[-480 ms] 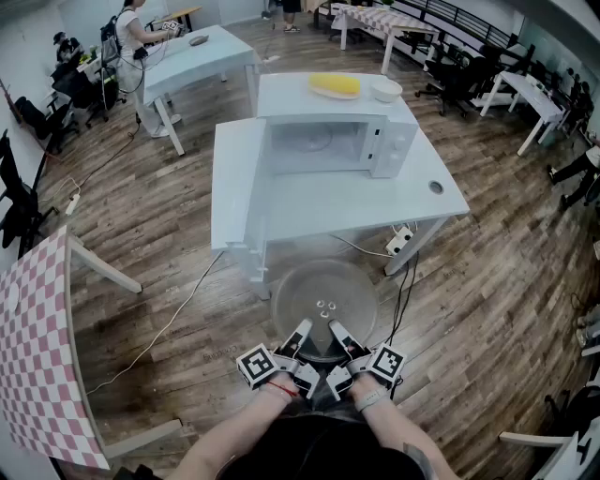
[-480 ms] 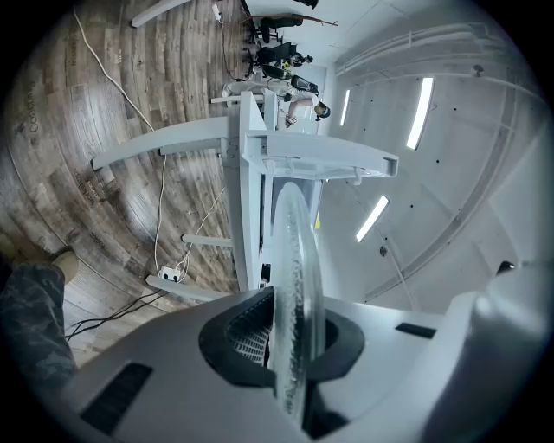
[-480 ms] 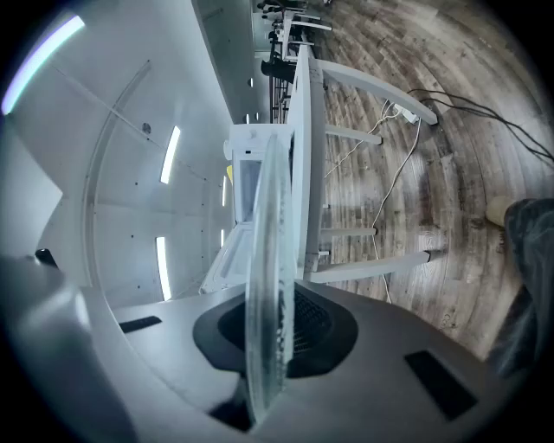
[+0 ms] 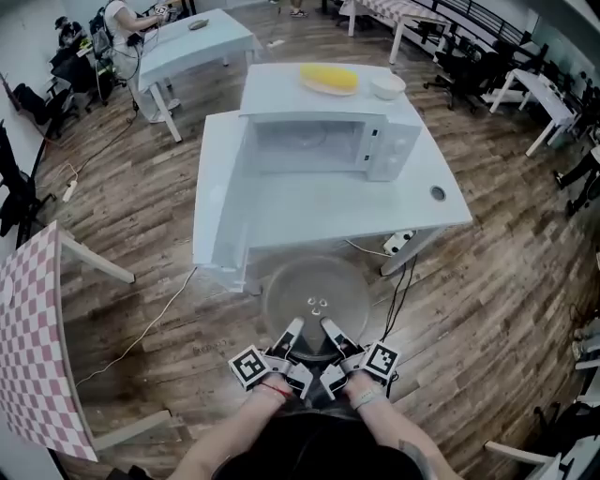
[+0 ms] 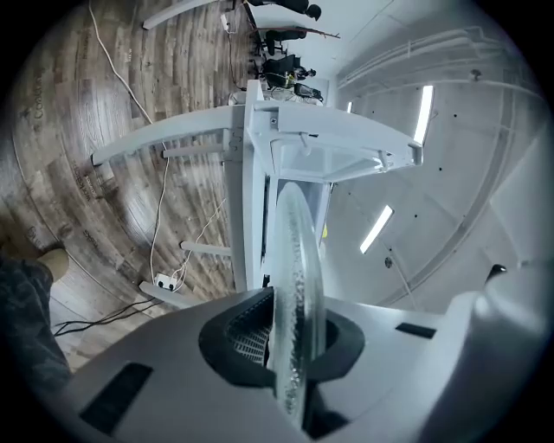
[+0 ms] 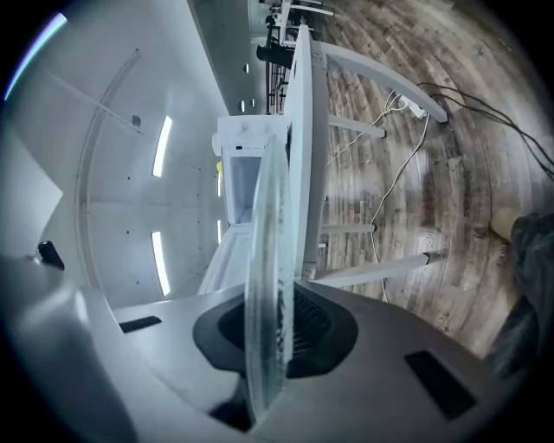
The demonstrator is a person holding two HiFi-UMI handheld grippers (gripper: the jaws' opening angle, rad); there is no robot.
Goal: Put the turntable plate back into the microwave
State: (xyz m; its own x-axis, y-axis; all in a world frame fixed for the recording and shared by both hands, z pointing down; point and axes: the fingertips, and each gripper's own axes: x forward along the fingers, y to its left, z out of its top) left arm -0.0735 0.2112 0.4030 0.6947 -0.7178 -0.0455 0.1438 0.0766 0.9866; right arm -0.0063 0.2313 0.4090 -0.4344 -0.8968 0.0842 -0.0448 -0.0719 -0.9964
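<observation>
The clear glass turntable plate [image 4: 315,298] hangs level in front of the table, above the floor. My left gripper [image 4: 292,331] and right gripper [image 4: 328,330] are both shut on its near rim, side by side. In the left gripper view the plate [image 5: 297,285] stands edge-on between the jaws; the right gripper view shows the plate [image 6: 264,294] the same way. The white microwave [image 4: 323,131] stands on the white table [image 4: 328,208] with its door [image 4: 217,197] swung wide open to the left. Its cavity [image 4: 302,145] holds nothing that I can see.
A yellow object [image 4: 330,79] and a white bowl [image 4: 388,86] rest on top of the microwave. A power strip [image 4: 397,242] and cables lie under the table. A checkered table [image 4: 33,347] stands at left. A person [image 4: 122,28] works at a far table.
The plate and both grippers have come a little nearer the table's front edge, and the view has shifted slightly forward. Both grips on the rim are unchanged.
</observation>
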